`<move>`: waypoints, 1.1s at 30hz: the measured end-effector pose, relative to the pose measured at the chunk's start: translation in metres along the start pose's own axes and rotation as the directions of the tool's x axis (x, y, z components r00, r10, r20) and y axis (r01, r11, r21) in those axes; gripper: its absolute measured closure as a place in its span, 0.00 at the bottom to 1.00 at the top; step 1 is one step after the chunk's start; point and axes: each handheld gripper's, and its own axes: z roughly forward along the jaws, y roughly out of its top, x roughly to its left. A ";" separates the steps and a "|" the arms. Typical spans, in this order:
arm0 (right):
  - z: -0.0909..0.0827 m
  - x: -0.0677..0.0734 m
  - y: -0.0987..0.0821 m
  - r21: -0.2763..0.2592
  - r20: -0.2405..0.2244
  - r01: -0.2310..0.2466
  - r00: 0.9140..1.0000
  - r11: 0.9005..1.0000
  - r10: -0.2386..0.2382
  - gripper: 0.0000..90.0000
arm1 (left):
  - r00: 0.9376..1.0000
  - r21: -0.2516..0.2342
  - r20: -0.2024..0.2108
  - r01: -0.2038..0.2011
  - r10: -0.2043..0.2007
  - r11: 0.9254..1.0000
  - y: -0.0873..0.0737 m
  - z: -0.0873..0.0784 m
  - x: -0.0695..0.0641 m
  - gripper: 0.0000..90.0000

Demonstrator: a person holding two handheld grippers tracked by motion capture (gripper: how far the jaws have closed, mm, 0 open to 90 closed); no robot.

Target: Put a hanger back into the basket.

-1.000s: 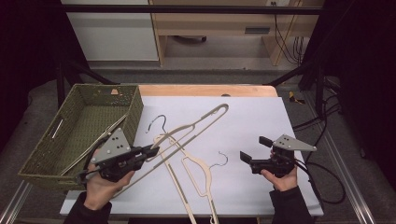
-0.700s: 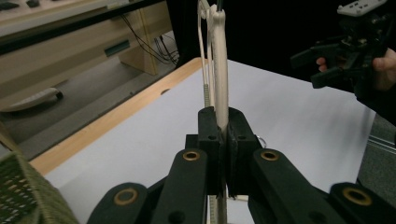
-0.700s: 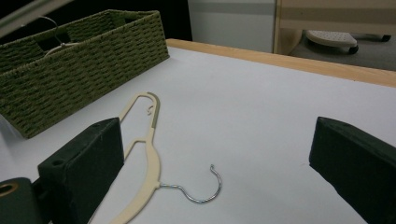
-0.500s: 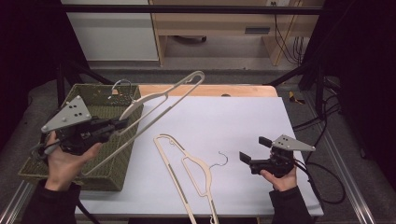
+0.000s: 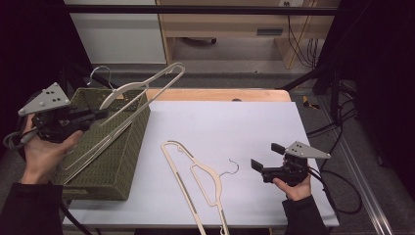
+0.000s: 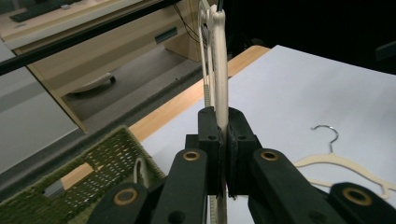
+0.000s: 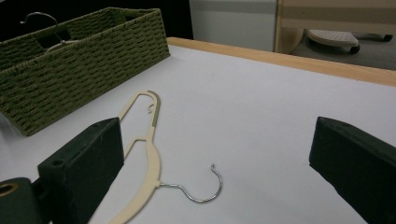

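My left gripper [image 5: 98, 116] is shut on a cream plastic hanger [image 5: 147, 83] and holds it tilted above the green woven basket [image 5: 110, 166] at the table's left. The hanger's lower end reaches down along the basket and its metal hook [image 5: 100, 72] points away from me. In the left gripper view the jaws pinch the hanger's bar [image 6: 219, 70] edge-on. A second cream hanger [image 5: 195, 178] lies flat on the white table top, its hook [image 7: 205, 186] toward my right gripper [image 5: 268, 156]. That gripper hovers open and holds nothing.
The basket [image 7: 84, 70] takes up the table's left edge. The white sheet [image 5: 235, 127] covers the wooden table [image 5: 220, 94]. Cables [image 5: 337, 181] trail off the right side. A wooden desk [image 5: 230, 24] and a black frame bar [image 5: 195, 9] stand beyond the far edge.
The left gripper has lifted its hanger off the table and carried it left, over the basket. The right gripper and the second hanger have stayed put.
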 end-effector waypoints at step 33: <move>0.002 0.001 -0.001 0.001 0.003 0.011 1.000 1.000 -0.011 0.04 | 0.985 0.140 -0.156 0.089 -0.066 0.986 -0.080 -0.011 0.078 0.96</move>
